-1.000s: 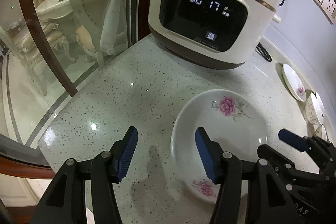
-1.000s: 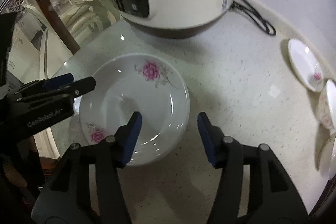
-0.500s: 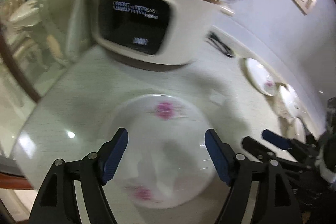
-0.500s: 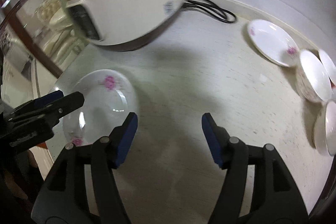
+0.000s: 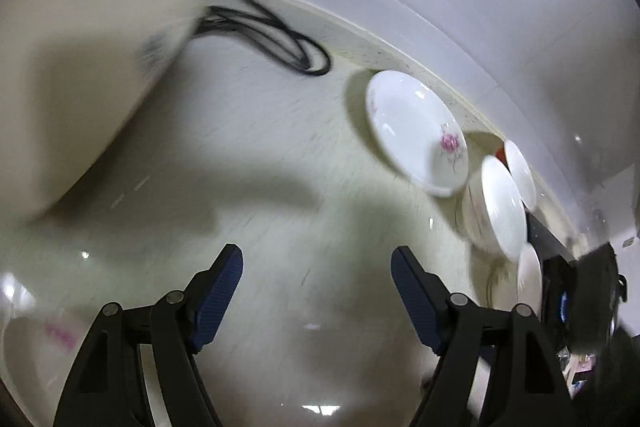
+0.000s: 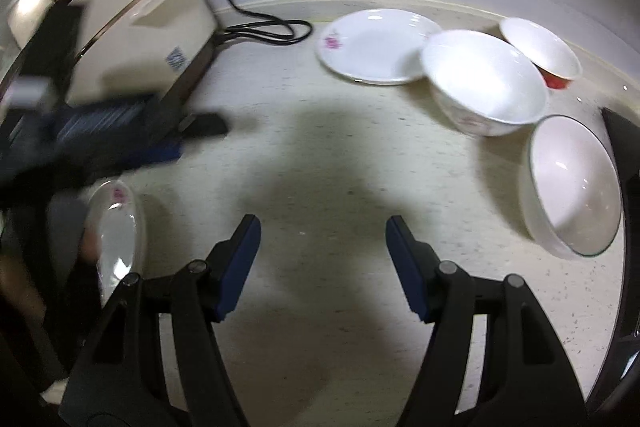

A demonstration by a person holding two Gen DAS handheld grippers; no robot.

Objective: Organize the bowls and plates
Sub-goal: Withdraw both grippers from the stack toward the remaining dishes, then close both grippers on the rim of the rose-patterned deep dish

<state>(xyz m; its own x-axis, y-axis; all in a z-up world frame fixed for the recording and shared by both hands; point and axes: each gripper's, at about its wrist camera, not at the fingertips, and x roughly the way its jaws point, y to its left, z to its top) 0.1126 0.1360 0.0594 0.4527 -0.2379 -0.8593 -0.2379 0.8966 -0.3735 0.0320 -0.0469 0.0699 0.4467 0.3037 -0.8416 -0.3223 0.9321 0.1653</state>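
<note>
Both the left gripper [image 5: 316,291] and the right gripper [image 6: 322,261] stand open and empty above the pale speckled stone bench [image 6: 320,155], probably free to fetch the next dish. I count two white flowered porcelain plates, one at upper centre [image 6: 374,45], one at lower left [image 6: 116,227], and three white bowls [image 6: 484,87] at the right.

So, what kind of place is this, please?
Most likely a home kitchen counter: a speckled stone countertop, a plugged-in rice cooker by the wall, and flowered plates and bowls set out on it.
</note>
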